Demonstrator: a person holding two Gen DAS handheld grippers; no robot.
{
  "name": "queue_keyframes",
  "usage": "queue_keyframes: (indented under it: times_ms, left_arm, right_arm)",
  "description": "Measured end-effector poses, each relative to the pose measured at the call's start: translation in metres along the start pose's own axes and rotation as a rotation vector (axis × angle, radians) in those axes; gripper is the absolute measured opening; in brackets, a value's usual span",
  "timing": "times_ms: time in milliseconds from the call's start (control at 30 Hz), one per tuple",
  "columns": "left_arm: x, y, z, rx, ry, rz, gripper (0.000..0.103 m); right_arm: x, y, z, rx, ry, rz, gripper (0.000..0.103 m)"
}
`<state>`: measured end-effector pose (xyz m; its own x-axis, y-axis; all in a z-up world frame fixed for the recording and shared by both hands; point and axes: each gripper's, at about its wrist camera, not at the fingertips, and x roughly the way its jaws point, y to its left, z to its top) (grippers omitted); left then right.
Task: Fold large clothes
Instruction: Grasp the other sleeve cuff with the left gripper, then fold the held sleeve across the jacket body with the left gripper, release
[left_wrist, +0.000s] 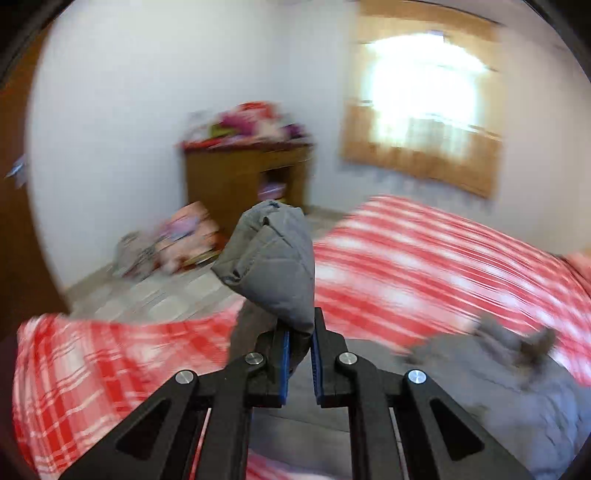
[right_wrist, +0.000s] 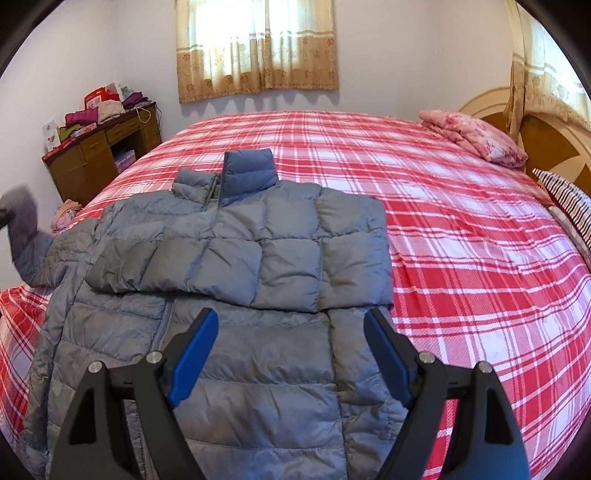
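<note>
Fingers (left_wrist: 300, 360) hiding pinched sleeve cuff (left_wrist: 271, 258)

Left of your red-and-white plaid bed (right_wrist: 443, 206) stands a cluttered brown wooden desk (right_wrist: 92, 155); a folded pink floral quilt (right_wrist: 476, 136) lies near its headboard.

I see the jacket (right_wrist: 236, 266) lying on the bed (right_wrist: 461, 229), one sleeve folded across its chest, the other sleeve (left_wrist: 273, 258) lifted off to the left. The desk (right_wrist: 99, 158) stands left of the bed (clothes piled on it), with the pillow (right_wrist: 476, 136) far right.
</note>
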<state>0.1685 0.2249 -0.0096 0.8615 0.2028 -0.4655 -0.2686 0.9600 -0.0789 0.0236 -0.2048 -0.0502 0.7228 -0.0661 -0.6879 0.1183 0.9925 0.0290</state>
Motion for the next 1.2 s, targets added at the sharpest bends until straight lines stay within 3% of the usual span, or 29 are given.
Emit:
queue_keyframes:
  times_ms: [200, 400, 600, 767, 833, 933, 1133, 1200]
  left_arm:
    - [-0.038, -0.121, -0.038, 0.174, 0.013, -0.285, 0.009]
    - [-0.044, -0.186, -0.082, 0.243, 0.089, -0.392, 0.009]
    - [-0.049, -0.219, -0.101, 0.294, 0.116, -0.417, 0.009]
    - [-0.052, -0.238, -0.132, 0.344, 0.207, -0.477, 0.01]
    - [-0.057, -0.247, -0.148, 0.396, 0.253, -0.497, 0.014]
    - [-0.056, -0.248, -0.162, 0.427, 0.337, -0.49, 0.03]
    - [-0.069, -0.229, -0.172, 0.403, 0.423, -0.467, 0.034]
    - [-0.075, -0.22, -0.173, 0.386, 0.432, -0.456, 0.04]
  right_arm:
    - [0.004, -0.003, 0.002, 0.019, 0.007, 0.019, 0.083]
    - [0.006, -0.011, 0.0, 0.034, 0.01, 0.025, 0.083]
    - [0.013, -0.021, 0.001, 0.055, 0.023, 0.031, 0.083]
    - [0.011, -0.029, 0.002, 0.081, 0.025, 0.032, 0.083]
    - [0.009, -0.03, 0.002, 0.077, 0.025, 0.028, 0.083]
    - [0.008, -0.032, 0.004, 0.084, 0.032, 0.043, 0.087]
    - [0.01, -0.039, 0.014, 0.144, 0.055, 0.091, 0.091]
    - [0.013, -0.039, 0.019, 0.173, 0.071, 0.134, 0.091]
